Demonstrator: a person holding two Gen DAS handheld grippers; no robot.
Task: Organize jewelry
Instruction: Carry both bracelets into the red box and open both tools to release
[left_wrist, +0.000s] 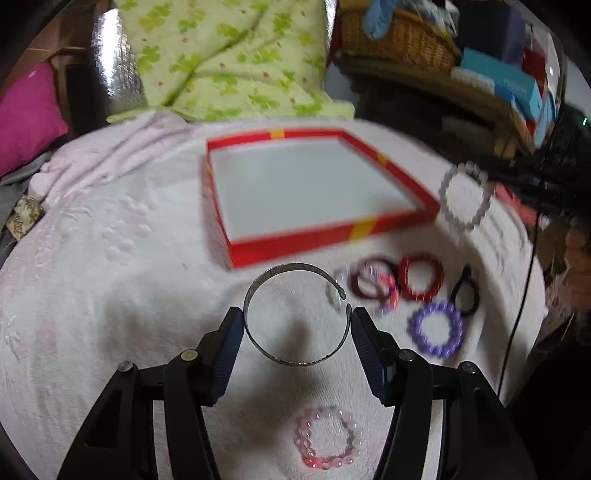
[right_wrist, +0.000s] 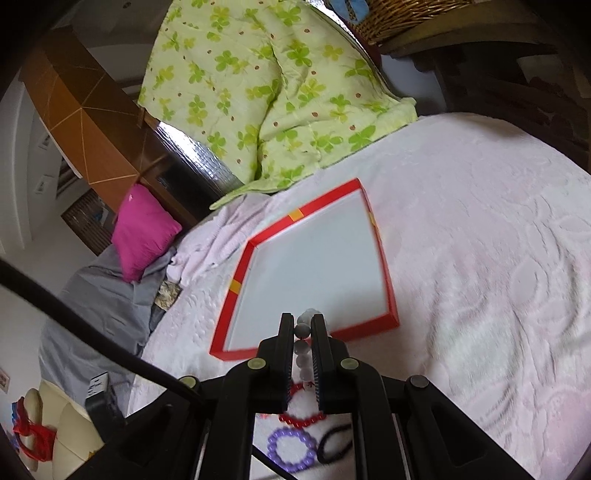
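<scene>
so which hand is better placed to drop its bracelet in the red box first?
Right. Its tongs, shut on the white bead bracelet, already point over the red box edge. The left tongs hold the silver cuff bangle short of the box.

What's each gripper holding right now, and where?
Left gripper: silver cuff bangle, across its sides. Right gripper: white beaded bracelet, pinched at its beads.

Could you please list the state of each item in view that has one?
Left gripper: shut on the silver cuff bangle, lifted.
Right gripper: shut on the white bead bracelet, dangling.
Red box: open, empty.
Purple bracelet: lying on the bedspread.
Red bracelet: lying flat.
Pink bracelet: lying flat.
</scene>
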